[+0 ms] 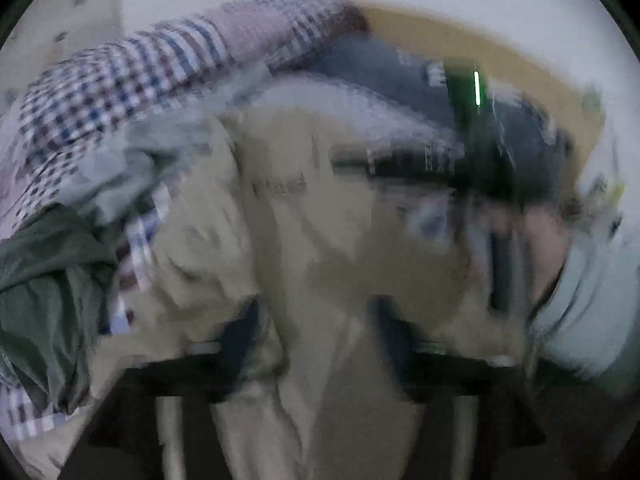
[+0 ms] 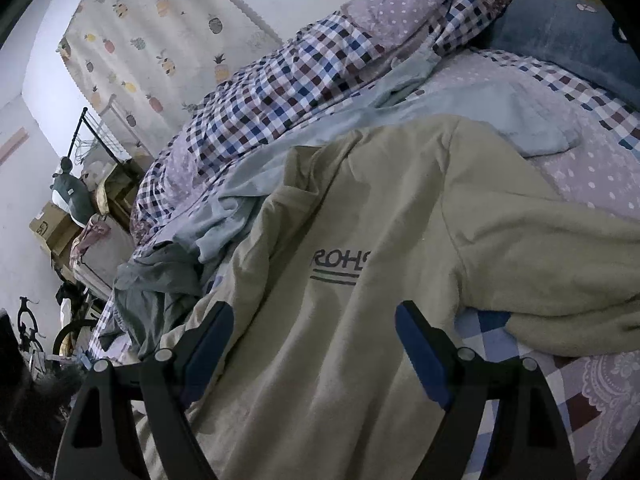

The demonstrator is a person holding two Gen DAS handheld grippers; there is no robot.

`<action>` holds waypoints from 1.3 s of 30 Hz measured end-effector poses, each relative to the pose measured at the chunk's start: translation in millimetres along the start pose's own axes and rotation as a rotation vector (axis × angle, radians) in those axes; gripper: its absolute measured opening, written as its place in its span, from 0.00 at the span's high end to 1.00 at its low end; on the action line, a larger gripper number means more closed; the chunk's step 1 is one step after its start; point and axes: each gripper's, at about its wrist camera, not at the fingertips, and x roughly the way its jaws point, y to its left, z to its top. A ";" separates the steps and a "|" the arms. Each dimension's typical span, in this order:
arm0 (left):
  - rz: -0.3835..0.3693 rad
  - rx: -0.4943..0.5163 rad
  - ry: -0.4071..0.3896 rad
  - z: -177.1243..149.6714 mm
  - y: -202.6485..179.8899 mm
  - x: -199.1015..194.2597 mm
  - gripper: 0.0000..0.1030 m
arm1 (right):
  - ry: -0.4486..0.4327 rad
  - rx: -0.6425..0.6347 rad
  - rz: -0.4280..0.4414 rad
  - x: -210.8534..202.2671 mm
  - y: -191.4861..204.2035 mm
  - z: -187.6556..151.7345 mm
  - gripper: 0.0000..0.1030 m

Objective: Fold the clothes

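Beige sweatshirt (image 2: 360,240) lies spread over the bed (image 2: 592,168), front up, dark printed letters "ROH" w/ two lines under them on the chest. Fabric is creased, w/ one sleeve running off to the right of the right wrist view and folding back on itself near the edge. In the left wrist view the same sweatshirt (image 1: 312,240) is heavily motion-blurred; print barely readable.

Right gripper (image 2: 316,344): jaws wide apart, blue pads either side of the sweatshirt's lower body, fabric between them, not clamped. Left gripper (image 1: 316,328): fingers spread w/ beige cloth between and over them; too blurred to tell if any fabric is actually pinched.

Around the sweatshirt: pale blue garment (image 2: 460,108) lies flat just beyond it, partly under its far edge. Grey-green garment (image 2: 160,276) is crumpled to its left at the bed edge. Checked quilt (image 2: 280,92) is bunched along the far side, blue pillow (image 2: 560,28) at the head. Pineapple-print curtain (image 2: 160,20) hangs behind.

Left wrist view also shows the other handheld gripper unit (image 1: 472,140), dark w/ a green light, and a hand (image 1: 540,248) in a pale sleeve, both blurred.
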 end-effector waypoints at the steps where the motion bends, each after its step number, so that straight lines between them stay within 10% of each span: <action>1: 0.006 -0.028 -0.044 7.6 8.7 -7.5 0.17 | -0.001 0.004 -0.001 0.0 -0.9 0.1 0.16; 6: 0.130 -0.161 -0.041 33.0 70.6 15.3 0.18 | -0.005 0.026 -0.002 -1.6 -5.5 1.5 0.16; 10: 0.217 -0.157 0.060 30.4 79.3 59.2 0.68 | -0.009 0.034 0.000 -2.6 -8.0 2.9 0.16; 14: 0.265 -0.008 0.154 17.7 48.6 97.6 0.69 | -0.012 0.043 0.001 -3.4 -11.3 4.6 0.16; 16: 0.303 0.007 0.142 14.7 40.7 102.6 0.98 | -0.014 0.050 -0.001 -4.0 -13.2 5.1 0.16; 20: 0.307 0.062 0.008 14.1 11.6 85.3 0.98 | -0.022 0.059 -0.001 -5.7 -15.4 6.5 0.16; 25: 0.170 0.199 0.085 0.0 -33.4 103.9 0.98 | -0.002 0.095 0.037 0.2 -19.4 4.5 0.16; 31: 0.121 0.271 0.141 -10.7 -59.8 102.5 0.90 | 0.025 0.118 0.111 11.5 -17.6 0.8 0.16; 36: 0.119 0.126 -0.024 8.6 -27.8 53.7 0.19 | 0.022 0.082 0.124 13.9 -8.6 -0.2 0.16; 39: 0.124 -0.082 -0.069 24.2 27.5 46.4 0.17 | 0.009 0.103 0.118 8.5 -13.0 1.7 0.16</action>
